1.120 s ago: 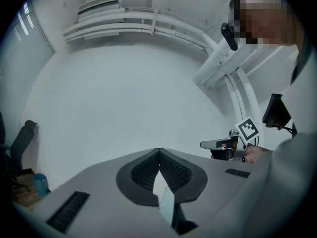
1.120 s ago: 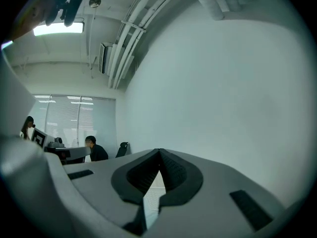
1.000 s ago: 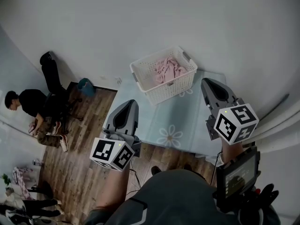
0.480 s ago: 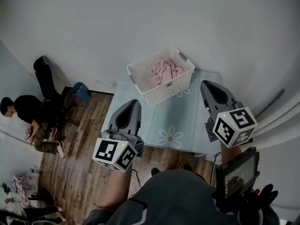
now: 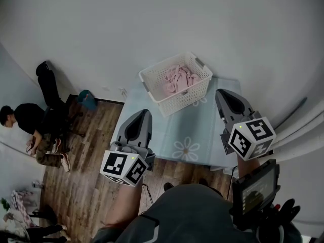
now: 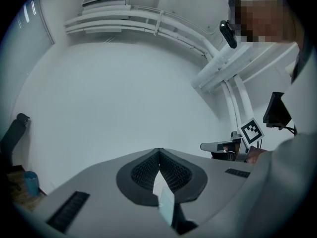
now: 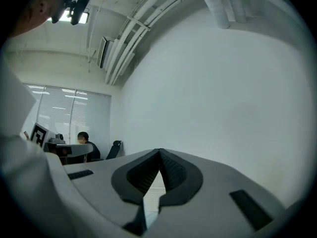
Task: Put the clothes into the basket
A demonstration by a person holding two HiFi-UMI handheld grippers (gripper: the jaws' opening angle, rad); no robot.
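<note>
Head view: clothes (image 5: pixel 178 79) in basket (image 5: pixel 145 81), beyond left claw (image 5: pixel 143 113) and right claw (image 5: pixel 223 93), both closed

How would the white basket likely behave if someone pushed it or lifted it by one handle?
Probably light: the white basket has open lattice walls and holds only soft pink clothes. Pushed, it would likely slide, perhaps rucking the tablecloth. Lifted by one handle, it would probably tilt.

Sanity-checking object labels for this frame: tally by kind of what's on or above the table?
Baskets: 1, the white basket
Clothes: 1 pink heap inside it; separate pieces can't be told apart
Grippers: 2, left gripper and right gripper, both shut and empty
Total: 4
</note>
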